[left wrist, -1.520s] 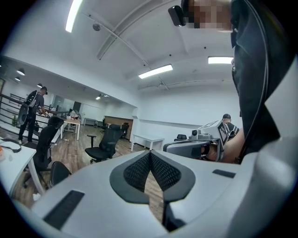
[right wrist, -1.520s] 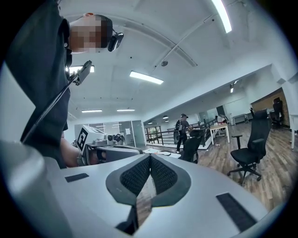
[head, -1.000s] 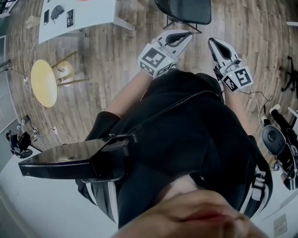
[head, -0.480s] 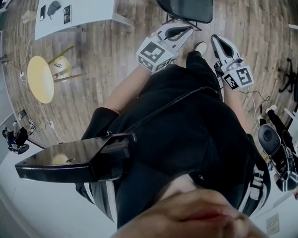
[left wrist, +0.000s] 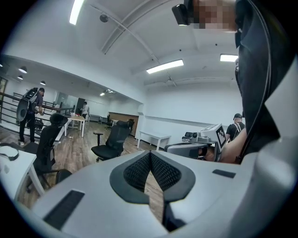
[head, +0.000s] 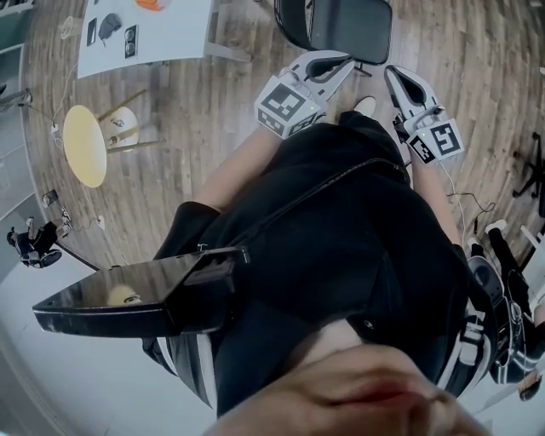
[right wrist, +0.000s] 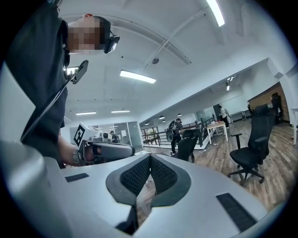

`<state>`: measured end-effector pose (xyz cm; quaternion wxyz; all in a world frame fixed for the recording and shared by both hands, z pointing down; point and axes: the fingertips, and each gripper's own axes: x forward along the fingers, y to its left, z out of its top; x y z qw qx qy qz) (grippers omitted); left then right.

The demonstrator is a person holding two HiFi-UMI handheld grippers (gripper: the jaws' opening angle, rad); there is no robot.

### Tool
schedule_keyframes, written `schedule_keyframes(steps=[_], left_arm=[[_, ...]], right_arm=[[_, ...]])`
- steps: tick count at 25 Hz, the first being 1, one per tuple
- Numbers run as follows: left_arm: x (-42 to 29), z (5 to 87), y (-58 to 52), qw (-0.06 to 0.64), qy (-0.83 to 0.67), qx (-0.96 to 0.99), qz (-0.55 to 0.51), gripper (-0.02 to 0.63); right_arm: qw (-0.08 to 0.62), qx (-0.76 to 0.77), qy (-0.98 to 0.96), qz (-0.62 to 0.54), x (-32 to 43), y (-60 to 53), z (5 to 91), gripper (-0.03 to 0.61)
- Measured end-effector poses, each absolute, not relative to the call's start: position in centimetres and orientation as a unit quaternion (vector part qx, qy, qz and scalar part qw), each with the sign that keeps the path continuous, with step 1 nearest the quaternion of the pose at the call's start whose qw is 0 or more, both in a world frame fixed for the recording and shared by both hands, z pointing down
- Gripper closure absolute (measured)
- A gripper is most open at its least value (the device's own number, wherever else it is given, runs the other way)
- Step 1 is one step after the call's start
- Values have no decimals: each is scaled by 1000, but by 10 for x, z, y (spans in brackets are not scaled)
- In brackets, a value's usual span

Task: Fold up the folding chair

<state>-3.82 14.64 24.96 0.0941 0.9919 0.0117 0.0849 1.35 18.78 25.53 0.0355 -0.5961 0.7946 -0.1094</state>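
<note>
— Grippers?
— My grey plastic left gripper (head: 345,60) and right gripper (head: 393,75) are both closed, empty, ribbed black pads (left wrist: 137,172) meeting.
— Chair?
— The black, smooth-seated folding chair (head: 345,25) stands on plank floor (head: 213,111) just beyond them.

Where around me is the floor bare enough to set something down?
The widest bare floor lies between the white table, the yellow round stool and the black chair. A smaller bare strip is right of the chair, toward the upper right corner. The right edge is crowded with a cable and dark equipment.
</note>
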Motion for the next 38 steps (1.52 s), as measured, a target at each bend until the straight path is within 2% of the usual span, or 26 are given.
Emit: schedule_keyframes(steps=[7,14,30,38], left_arm=[[45,244,147,84,7,992,97,607],[85,248,136,87,-22,990,107,609],[73,272,37,112,4,986,125,607],[40,345,-51,185,-10,957,224,607]], right_arm=[[40,-583,804,-109,94,186,257,568],[43,-575,807,-127,138,184,275,566],[32,-613,769,-181,132,86,308,566],[17,-621,739,-261,144,47,384,566]])
